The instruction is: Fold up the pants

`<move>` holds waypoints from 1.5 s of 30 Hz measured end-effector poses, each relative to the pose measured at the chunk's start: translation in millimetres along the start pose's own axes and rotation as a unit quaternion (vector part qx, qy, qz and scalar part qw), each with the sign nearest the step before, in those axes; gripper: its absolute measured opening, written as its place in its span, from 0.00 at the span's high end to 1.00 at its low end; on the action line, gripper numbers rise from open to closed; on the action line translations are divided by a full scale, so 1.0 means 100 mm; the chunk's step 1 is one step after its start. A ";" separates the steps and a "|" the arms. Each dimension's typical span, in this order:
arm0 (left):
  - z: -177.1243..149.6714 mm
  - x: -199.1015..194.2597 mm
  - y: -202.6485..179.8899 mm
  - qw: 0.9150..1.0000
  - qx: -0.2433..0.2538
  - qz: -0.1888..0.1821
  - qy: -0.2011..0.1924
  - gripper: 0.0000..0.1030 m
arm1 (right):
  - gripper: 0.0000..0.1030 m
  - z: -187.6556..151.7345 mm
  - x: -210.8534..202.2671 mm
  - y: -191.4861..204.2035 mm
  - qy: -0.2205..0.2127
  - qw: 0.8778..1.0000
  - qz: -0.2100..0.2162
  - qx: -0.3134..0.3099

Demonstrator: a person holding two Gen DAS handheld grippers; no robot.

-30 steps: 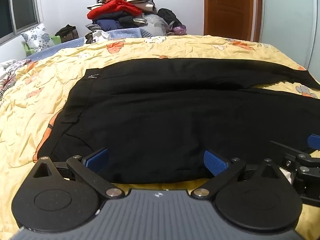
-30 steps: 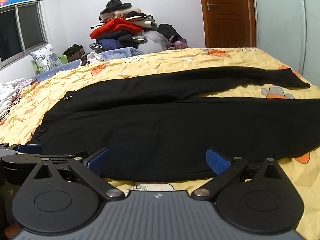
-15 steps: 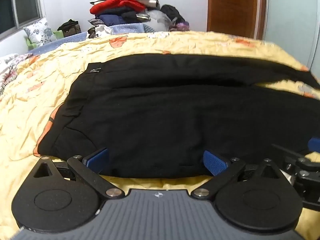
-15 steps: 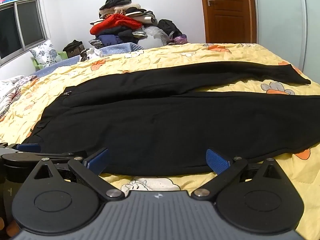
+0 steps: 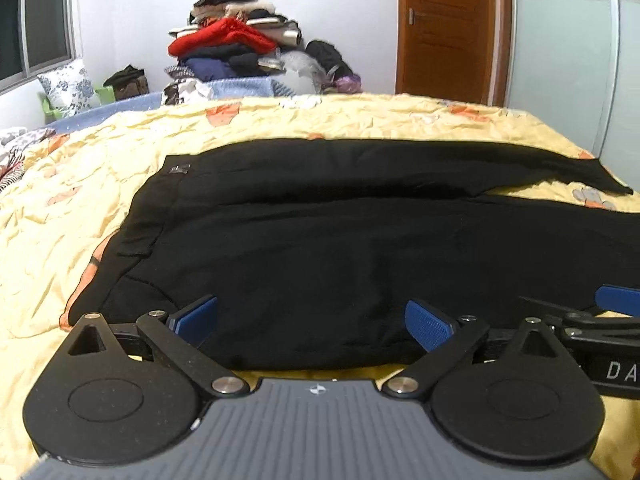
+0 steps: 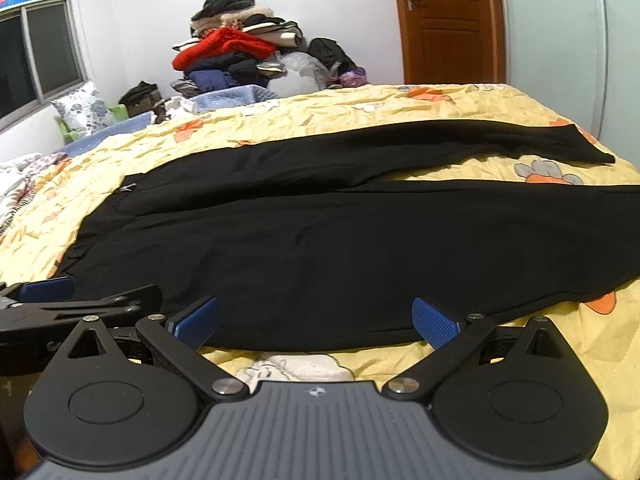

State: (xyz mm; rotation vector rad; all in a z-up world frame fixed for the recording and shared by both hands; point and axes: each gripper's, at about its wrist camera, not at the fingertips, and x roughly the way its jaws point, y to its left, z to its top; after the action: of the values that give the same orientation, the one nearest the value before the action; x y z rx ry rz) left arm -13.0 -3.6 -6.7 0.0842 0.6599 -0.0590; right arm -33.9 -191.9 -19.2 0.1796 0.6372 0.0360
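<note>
Black pants [image 5: 340, 248] spread flat on the yellow bed cover [image 5: 52, 240], just in front of both tongs. Long way running side to side: waist end on the left, two legs reaching off to the right, with a thin wedge of yellow showing between them at the far right. On the left, left gripper [image 5: 316, 320] wide open, holding nothing, blue pads [image 5: 428, 325] sitting right at the near edge of the cloth, close to the waist and hip part. Just beside it on the right, right gripper [image 6: 316, 320] also wide open and empty, its pads at the same near edge but farther along the near leg. Touching the cloth or only hovering over it, hard to tell. Near edge lying straight across both tongs, so a pinch from each looks easy: left one for the waist side, right one for the leg side. Likely next job: grab that near edge and carry it away, over onto the far leg [image 6: 460, 140], so one leg lands on the other. Foot ends far off to the right, out of reach for now.
</note>
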 end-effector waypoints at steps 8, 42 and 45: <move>-0.01 0.03 0.04 0.999 0.004 0.038 0.005 0.02 | 0.00 -0.05 0.07 0.00 0.012 1.000 -0.018 0.003; -0.02 0.05 0.07 0.999 0.003 0.048 0.023 0.01 | 0.00 -0.10 0.13 0.02 0.034 0.999 -0.027 -0.007; -0.01 0.05 0.09 0.998 0.002 0.051 0.024 0.01 | 0.00 -0.09 0.07 0.03 0.022 1.000 -0.012 -0.008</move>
State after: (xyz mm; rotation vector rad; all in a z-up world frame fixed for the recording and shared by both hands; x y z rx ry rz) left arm -9.0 5.0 -9.4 0.1228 0.7025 0.0405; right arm -33.4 -186.8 -30.0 0.1559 0.6833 0.0215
